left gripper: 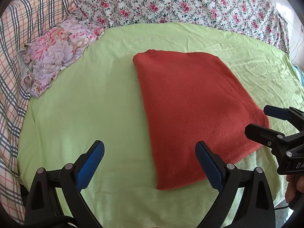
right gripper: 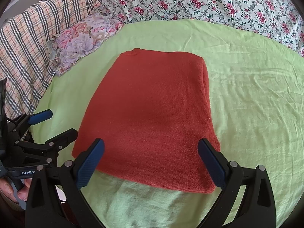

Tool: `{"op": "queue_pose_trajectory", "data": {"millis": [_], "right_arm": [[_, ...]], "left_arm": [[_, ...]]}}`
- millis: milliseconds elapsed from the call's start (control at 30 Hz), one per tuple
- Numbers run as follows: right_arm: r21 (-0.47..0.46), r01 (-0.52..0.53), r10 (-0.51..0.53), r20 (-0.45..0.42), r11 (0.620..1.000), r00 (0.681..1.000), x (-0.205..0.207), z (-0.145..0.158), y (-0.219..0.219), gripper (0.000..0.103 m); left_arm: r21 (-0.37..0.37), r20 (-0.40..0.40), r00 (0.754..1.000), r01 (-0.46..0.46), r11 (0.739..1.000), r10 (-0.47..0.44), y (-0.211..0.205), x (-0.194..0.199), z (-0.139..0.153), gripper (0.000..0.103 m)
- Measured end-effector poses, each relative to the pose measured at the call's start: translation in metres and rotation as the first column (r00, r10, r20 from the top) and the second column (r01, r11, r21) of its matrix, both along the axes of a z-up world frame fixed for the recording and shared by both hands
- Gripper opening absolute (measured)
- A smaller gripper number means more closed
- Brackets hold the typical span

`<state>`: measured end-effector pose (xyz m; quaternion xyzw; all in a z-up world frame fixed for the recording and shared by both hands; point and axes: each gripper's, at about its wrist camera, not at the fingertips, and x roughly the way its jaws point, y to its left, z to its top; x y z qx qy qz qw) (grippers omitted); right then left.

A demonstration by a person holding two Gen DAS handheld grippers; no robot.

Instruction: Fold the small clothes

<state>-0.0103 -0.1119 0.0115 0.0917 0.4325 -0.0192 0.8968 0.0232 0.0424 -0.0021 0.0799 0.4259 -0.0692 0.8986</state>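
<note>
Now folded red sweater [right gripper: 150, 114] flat on green sheet [right gripper: 247, 95], just beyond both grippers' wide-open, empty jaws.

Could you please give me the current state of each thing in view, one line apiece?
Rust-red knitted garment: folded into a flat rectangle, lying on the sheet, ungripped.
Light green bed sheet: spread out, lightly wrinkled.
Left gripper: open, empty.
Right gripper: open, empty.
Lilac floral pillow: lying at the sheet's edge.

- A red-orange knitted sweater [right gripper: 150, 117] lies folded into a compact, roughly rectangular stack.
- It rests flat on the light green bed sheet [right gripper: 247, 98], ribbed neckline at the far end.
- Its knit surface is smooth, edges fairly even, with no sleeves showing.
</note>
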Motion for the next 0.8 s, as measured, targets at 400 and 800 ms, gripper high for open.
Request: {"op": "queue_pose_trajectory", "data": {"millis": [400, 800], "right_arm": [[0.0, -0.003, 0.003, 0.001, 1.0, 1.0, -0.0001, 0.0002, -0.0015, 0.099], [0.002, -0.001, 0.001, 0.002, 1.0, 1.0, -0.0006, -0.0004, -0.0003, 0.099]], "left_arm": [[-0.001, 0.001, 1.0, 0.003, 1.0, -0.003, -0.0022, -0.0014, 0.0005, 0.097], [-0.002, 0.005, 1.0, 0.0, 1.0, 0.0, 0.0, -0.0014, 0.0005, 0.097]]}}
